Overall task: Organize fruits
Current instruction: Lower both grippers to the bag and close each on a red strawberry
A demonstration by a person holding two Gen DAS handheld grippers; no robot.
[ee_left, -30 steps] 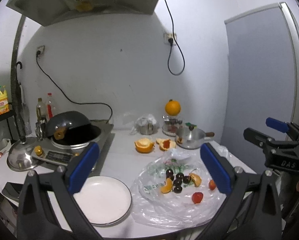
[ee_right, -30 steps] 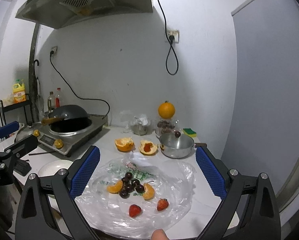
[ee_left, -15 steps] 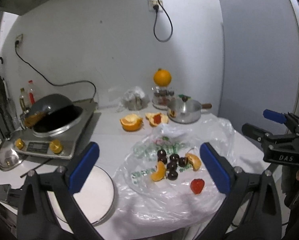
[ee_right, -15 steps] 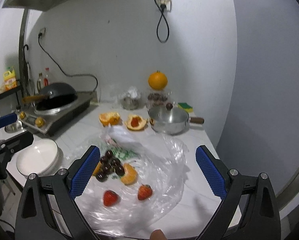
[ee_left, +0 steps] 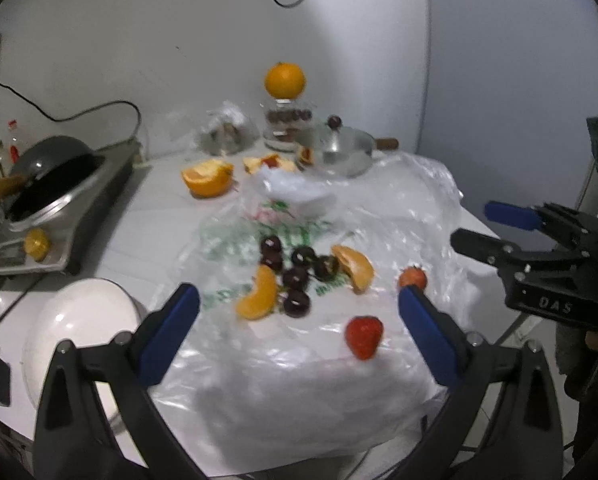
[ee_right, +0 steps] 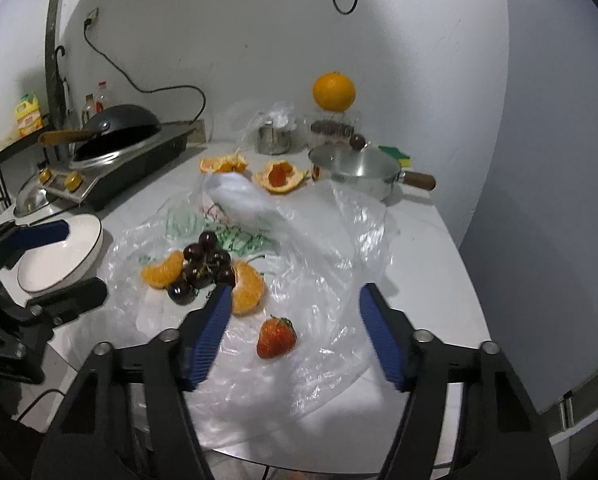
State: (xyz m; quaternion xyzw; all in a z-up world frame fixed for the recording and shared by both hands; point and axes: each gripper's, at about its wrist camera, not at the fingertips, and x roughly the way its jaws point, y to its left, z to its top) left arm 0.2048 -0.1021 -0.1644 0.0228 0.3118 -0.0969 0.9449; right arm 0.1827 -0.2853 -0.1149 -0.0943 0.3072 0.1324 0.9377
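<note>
A clear plastic bag (ee_left: 299, 380) (ee_right: 319, 240) lies spread on the white table. On it are a cluster of dark cherries (ee_left: 295, 268) (ee_right: 203, 264), two orange segments (ee_left: 259, 298) (ee_left: 355, 266) and two strawberries (ee_left: 364, 336) (ee_left: 412, 278). My left gripper (ee_left: 297, 294) hovers over the cherries, jaws wide and closing slightly, touching nothing. My right gripper (ee_right: 295, 291) hangs over one strawberry (ee_right: 275, 338). Its jaws are closing, and the berry lies low between the fingers, clear of the pads. A white plate (ee_left: 83, 320) (ee_right: 59, 256) sits left of the bag.
An induction cooker with a wok (ee_left: 51, 184) (ee_right: 115, 140) stands at the back left. A lidded steel pot (ee_left: 339, 152) (ee_right: 355, 164), orange peels (ee_left: 207, 176) (ee_right: 279, 176) and a whole orange on a jar (ee_left: 285, 80) (ee_right: 334, 91) line the back. The table edge runs close in front.
Both grippers have come down toward the table and tilted downward, so the fruit looks larger and nearer. The right jaws have narrowed markedly; the left jaws only slightly.
</note>
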